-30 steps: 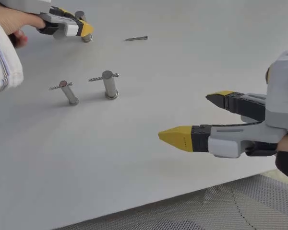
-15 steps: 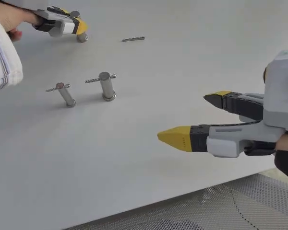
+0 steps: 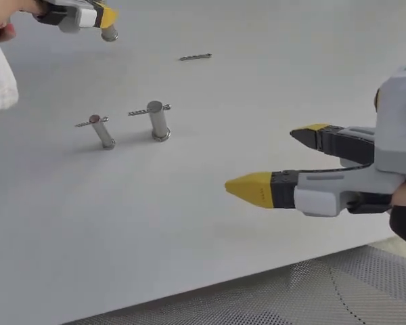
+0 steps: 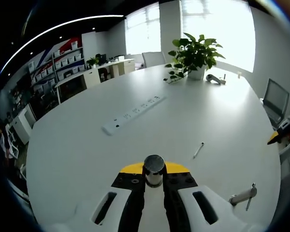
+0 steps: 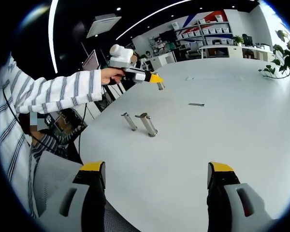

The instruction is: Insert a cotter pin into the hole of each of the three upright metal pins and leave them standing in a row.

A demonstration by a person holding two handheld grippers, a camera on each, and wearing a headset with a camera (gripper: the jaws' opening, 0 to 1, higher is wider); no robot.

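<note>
Upper left, the left gripper (image 3: 105, 19) is clamped on a metal pin (image 3: 109, 32) and has moved farther up the frame than a second ago. Below it stand a short pin (image 3: 103, 132) and a tall pin (image 3: 159, 122), both with cotter pins through them. A loose cotter pin (image 3: 195, 57) lies at the top middle. Lower right, the right gripper (image 3: 259, 160) hangs with its jaws wide apart.

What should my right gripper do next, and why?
Probably reach the right gripper, open and empty, toward the loose cotter pin lying on the table and grip it. The left gripper is shut on the third metal pin, which shows no cotter pin, while the two standing pins already carry theirs.
</note>
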